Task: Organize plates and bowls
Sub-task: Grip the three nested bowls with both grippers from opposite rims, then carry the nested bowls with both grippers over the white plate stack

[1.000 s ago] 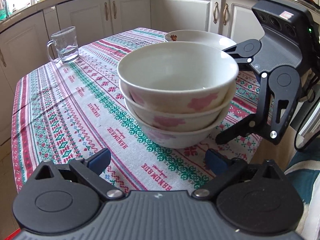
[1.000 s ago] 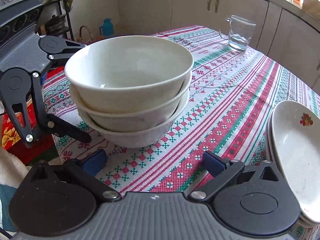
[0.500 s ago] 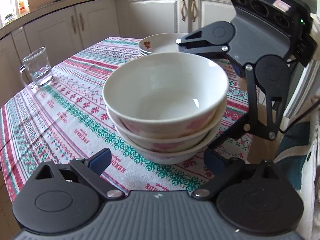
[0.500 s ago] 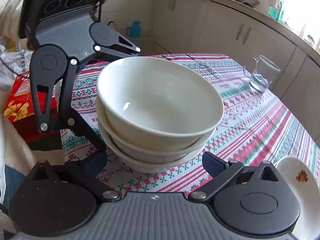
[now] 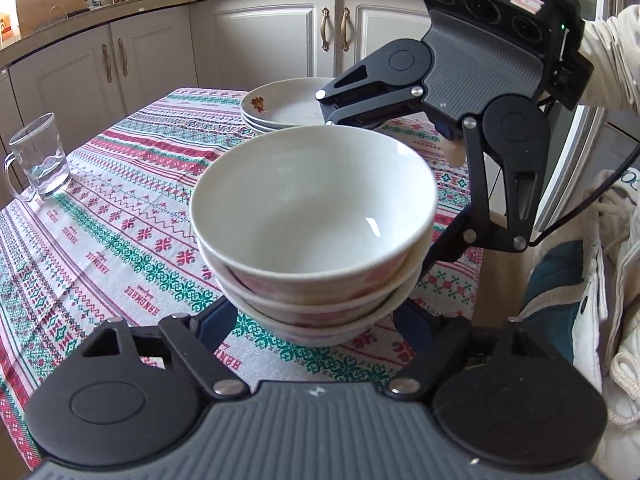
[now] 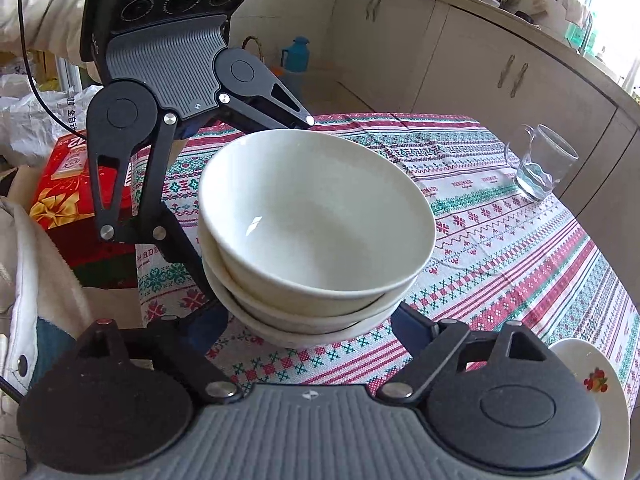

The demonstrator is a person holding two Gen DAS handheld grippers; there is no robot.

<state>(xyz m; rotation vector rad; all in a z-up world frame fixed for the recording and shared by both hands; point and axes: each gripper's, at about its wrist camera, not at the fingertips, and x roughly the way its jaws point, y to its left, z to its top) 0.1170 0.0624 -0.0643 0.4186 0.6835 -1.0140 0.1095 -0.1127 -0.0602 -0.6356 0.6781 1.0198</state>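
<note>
A stack of three white bowls with pink flowers (image 5: 316,240) stands near the table's edge; it also shows in the right wrist view (image 6: 316,240). My left gripper (image 5: 316,322) is open, with its blue pads on either side of the bottom bowl. My right gripper (image 6: 310,326) is open in the same way, from the opposite side. I cannot tell whether the pads touch the bowl. Each gripper shows in the other's view, beyond the stack. A stack of white plates (image 5: 284,106) with a flower mark sits at the far end of the table, and shows at lower right in the right wrist view (image 6: 596,392).
A glass mug (image 5: 36,164) holding a little water stands on the patterned tablecloth (image 5: 120,208), also seen in the right wrist view (image 6: 540,162). White cabinets (image 5: 256,40) surround the table. A red box (image 6: 64,192) lies beside the table.
Both grippers have risen and tilted down over the bowl stack and closed in on it from opposite sides. The stack now lies between each pair of pads.
</note>
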